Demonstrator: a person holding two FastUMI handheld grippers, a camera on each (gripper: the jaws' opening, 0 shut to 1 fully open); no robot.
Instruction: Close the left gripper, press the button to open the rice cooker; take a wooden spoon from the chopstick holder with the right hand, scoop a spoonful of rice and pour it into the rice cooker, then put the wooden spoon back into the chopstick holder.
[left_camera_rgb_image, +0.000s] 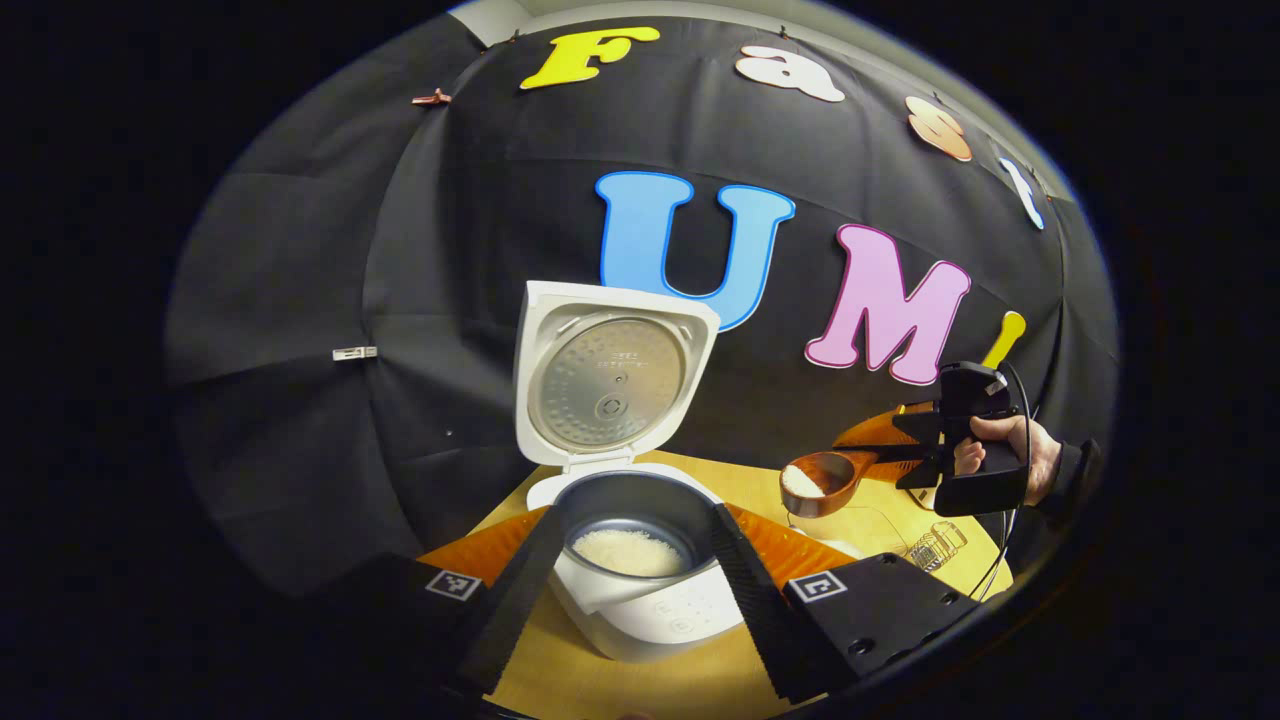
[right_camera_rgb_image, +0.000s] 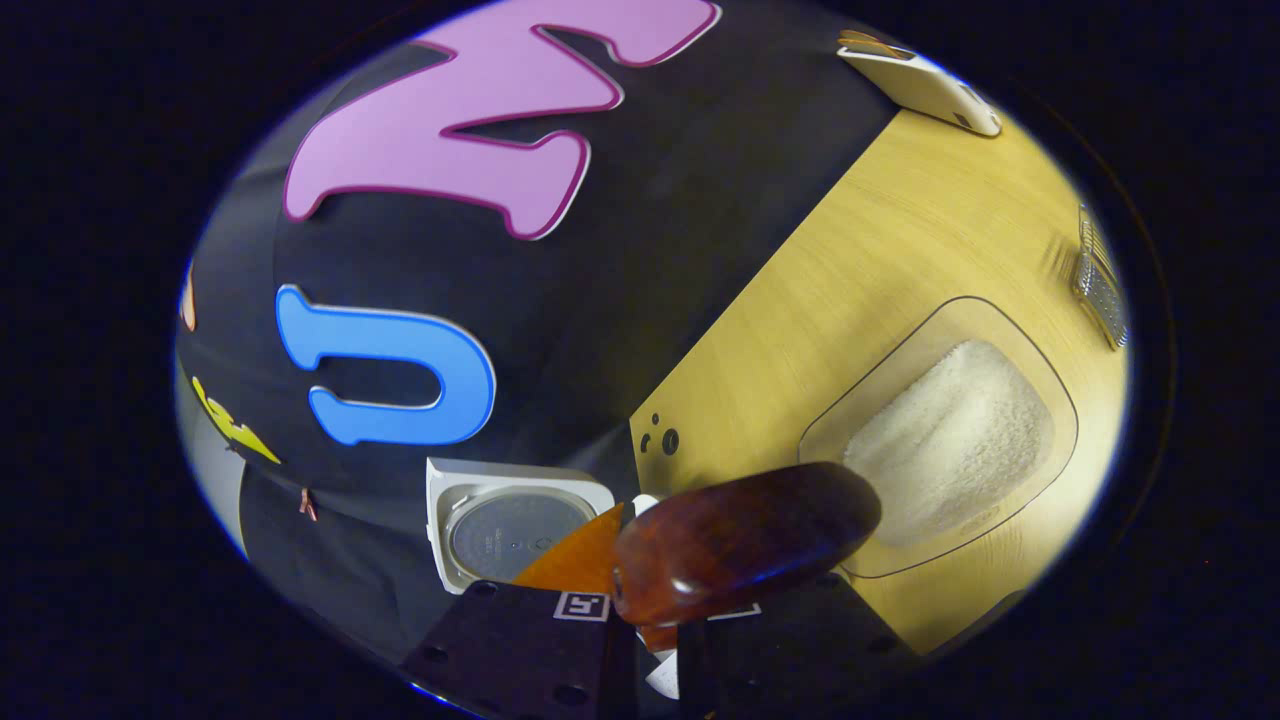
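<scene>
- Cooker (left_camera_rgb_image: 640, 590) on the table (left_camera_rgb_image: 640, 680), lid (left_camera_rgb_image: 605, 385) swung up and standing upright at its rear; white rice (left_camera_rgb_image: 628, 550) lying in the grey inner pot (left_camera_rgb_image: 625, 515).
- Left gripper (left_camera_rgb_image: 632, 600) spread wide, gripping nothing, one finger on each side of the cooker's front, pot showing in the gap between them.
- Right gripper (left_camera_rgb_image: 905, 450) to the right of the cooker and above the table, held by a hand (left_camera_rgb_image: 1010, 450) in a dark sleeve, clenched on the handle of the spoon (left_camera_rgb_image: 825, 482).
- Spoon reaching from that gripper toward the cooker, bowl up and carrying a small heap of rice, near the pot rim but not over it, apart from the cooker.
- In the right gripper view, spoon (right_camera_rgb_image: 745, 540) filling the near field just past the right gripper (right_camera_rgb_image: 645, 610), dark rounded underside of the bowl facing the camera; fingers (right_camera_rgb_image: 520, 640) close together under it.
- Beyond the spoon there, clear tray (right_camera_rgb_image: 830, 450) of rice (right_camera_rgb_image: 950, 440) lying flat on the table (right_camera_rgb_image: 830, 280), right of the cooker's lid (right_camera_rgb_image: 510, 530).
- Wire holder (right_camera_rgb_image: 1098, 280) at the table's far edge past the tray, well apart from the cooker; in the left gripper view, same holder (left_camera_rgb_image: 935, 545) below the right gripper.
</scene>
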